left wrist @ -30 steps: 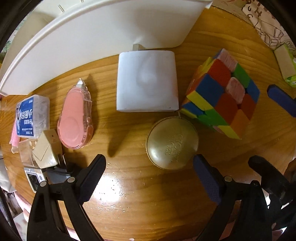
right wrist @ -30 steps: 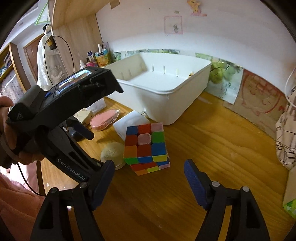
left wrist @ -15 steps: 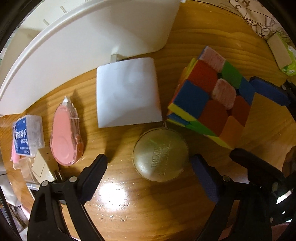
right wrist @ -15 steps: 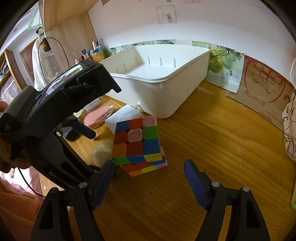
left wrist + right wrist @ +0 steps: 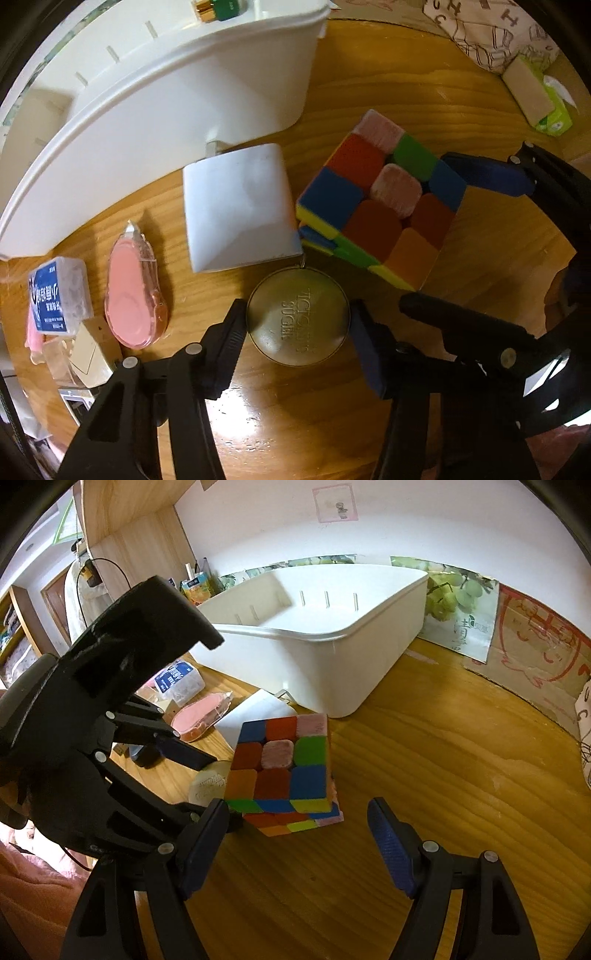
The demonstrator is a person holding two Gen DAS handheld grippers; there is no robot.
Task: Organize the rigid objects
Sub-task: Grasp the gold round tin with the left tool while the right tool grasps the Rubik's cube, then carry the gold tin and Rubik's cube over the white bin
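Observation:
A round gold tin (image 5: 297,316) lies on the wooden table; my left gripper (image 5: 297,325) has a finger on each side of it, touching or nearly touching its rim. The tin also shows in the right wrist view (image 5: 209,783). A colourful puzzle cube (image 5: 384,214) stands to its right, also seen in the right wrist view (image 5: 284,771). My right gripper (image 5: 297,843) is open just in front of the cube, apart from it. A large white bin (image 5: 332,657) stands behind, and its wall shows in the left wrist view (image 5: 166,122).
A white square pad (image 5: 236,206), a pink tape dispenser (image 5: 135,295), a blue-labelled clear box (image 5: 59,295) and small items lie left of the tin. A tissue pack (image 5: 539,99) lies far right. Posters lean on the wall (image 5: 461,602).
My left gripper has moved forward and narrowed around the gold tin. My right gripper has come closer to the cube, still open.

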